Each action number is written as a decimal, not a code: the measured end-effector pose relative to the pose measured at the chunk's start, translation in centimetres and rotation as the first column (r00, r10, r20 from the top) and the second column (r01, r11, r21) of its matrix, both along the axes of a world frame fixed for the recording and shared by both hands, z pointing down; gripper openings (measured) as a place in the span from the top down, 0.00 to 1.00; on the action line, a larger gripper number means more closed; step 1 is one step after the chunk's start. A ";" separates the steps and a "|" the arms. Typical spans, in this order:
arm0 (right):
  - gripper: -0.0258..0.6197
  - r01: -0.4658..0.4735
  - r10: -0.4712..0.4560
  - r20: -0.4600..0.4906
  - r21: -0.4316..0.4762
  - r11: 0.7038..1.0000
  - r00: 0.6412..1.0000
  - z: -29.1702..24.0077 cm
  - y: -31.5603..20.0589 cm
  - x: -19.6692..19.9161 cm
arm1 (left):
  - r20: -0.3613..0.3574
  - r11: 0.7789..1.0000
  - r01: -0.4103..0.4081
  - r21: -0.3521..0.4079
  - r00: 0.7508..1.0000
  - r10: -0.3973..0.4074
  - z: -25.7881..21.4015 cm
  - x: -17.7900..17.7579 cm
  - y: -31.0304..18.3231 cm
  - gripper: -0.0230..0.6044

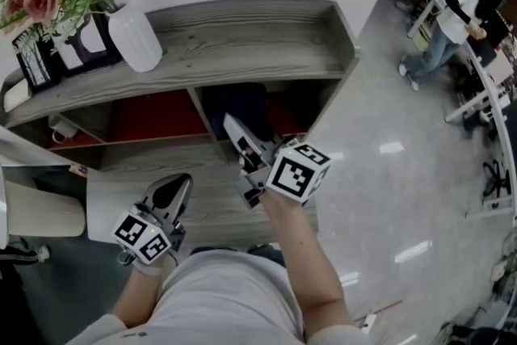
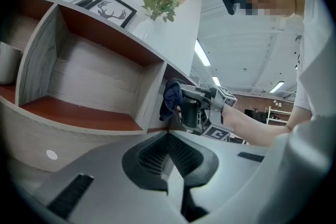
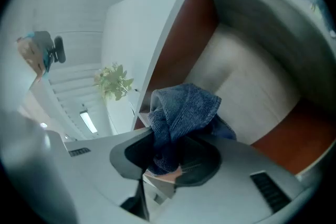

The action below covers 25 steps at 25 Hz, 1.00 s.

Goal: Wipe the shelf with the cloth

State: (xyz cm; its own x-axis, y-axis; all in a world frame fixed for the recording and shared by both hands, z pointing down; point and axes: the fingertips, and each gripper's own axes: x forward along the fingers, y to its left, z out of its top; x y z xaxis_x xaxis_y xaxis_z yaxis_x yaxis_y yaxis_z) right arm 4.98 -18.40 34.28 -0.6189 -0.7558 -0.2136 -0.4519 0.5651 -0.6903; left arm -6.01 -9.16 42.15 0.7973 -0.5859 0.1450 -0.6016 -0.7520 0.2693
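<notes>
The shelf (image 1: 242,36) is the biggest thing. It fills the top and middle of the head view, grey wood outside and red-brown inside. It has two cubbies side by side, with a thin wall (image 1: 206,113) between them. On top, at the upper left, stand a white vase (image 1: 133,36) and some frames (image 1: 81,48), well away from the work.

The right gripper (image 1: 234,129) is in the middle of the head view and points into the right cubby (image 3: 247,76). Its fingers are squeezed tight on the cloth (image 3: 184,113). The left gripper (image 1: 174,190) waits at the lower left, apart from the shelf. Its fingers are pressed together with nothing in them.

The cloth is blue, soft and light. It bunches up and flops over the jaws, so it will bend to fit corners and will not scratch. It is pinched near one end, so the loose puffy part is free to rub. I cannot tell if it touches a board yet.

The cubby looks snug. The thin wall is just left of the gripper, so I think short back-and-forth rubs will fit best.
</notes>
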 end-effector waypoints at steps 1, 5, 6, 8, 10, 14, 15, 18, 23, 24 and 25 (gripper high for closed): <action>0.80 -0.024 0.024 -0.030 -0.004 1.000 0.999 0.6 0.5 0.6 | -0.001 1.000 -0.013 0.003 1.000 0.013 -0.1 0.3 -0.1 0.94; 0.80 -0.127 0.123 -0.202 -0.007 0.992 0.972 3.2 3.1 3.4 | -0.005 0.997 -0.073 0.008 0.997 0.073 -0.2 2.0 -0.2 0.94; 0.80 -0.152 0.146 -0.247 -0.004 0.988 0.958 3.7 3.8 4.0 | -0.004 0.996 -0.089 0.009 0.996 0.089 -0.1 2.5 -0.2 0.94; 0.80 -0.200 0.191 -0.330 0.006 0.980 0.925 4.7 5.2 5.1 | -0.003 0.992 -0.124 0.010 0.992 0.124 -0.1 3.5 -0.1 0.94; 0.80 -0.243 0.230 -0.404 0.019 0.970 0.886 5.7 6.5 5.9 | -0.001 0.987 -0.160 0.012 0.987 0.160 -0.1 4.5 0.1 0.94; 0.80 -0.308 0.286 -0.498 0.040 0.951 0.819 7.6 8.6 7.1 | 0.002 0.976 -0.217 0.016 0.976 0.217 -0.1 6.1 0.4 0.94; 0.80 -0.319 0.296 -0.522 0.048 0.947 0.800 8.0 9.0 7.3 | 0.002 0.974 -0.226 0.017 0.974 0.226 -0.1 6.3 0.3 0.94; 0.80 -0.354 0.326 -0.592 0.073 0.932 0.737 8.9 10.1 7.9 | 0.007 0.969 -0.247 0.020 0.969 0.246 0.1 7.0 0.3 0.94; 0.80 -0.405 0.365 -0.648 0.093 0.909 0.669 9.5 11.2 8.8 | 0.015 0.959 -0.282 0.019 0.959 0.281 0.5 8.1 0.6 0.94; 0.80 -0.410 0.368 -0.653 0.096 0.907 0.662 9.6 11.3 9.0 | 0.016 0.958 -0.286 0.019 0.958 0.286 0.6 8.3 0.6 0.94; 0.80 -0.413 0.370 -0.655 0.097 0.906 0.659 9.8 11.4 9.1 | 0.016 0.957 -0.289 0.019 0.957 0.289 0.6 8.5 0.6 0.94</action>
State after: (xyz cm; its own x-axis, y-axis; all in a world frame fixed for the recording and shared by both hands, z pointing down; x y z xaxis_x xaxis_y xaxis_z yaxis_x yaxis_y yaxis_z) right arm 14.04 -6.97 44.08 -0.2302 -0.9578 0.1719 -0.9650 0.2019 -0.1672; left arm 2.47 -8.53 42.75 0.9311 -0.3339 0.1465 -0.3612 -0.8996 0.2455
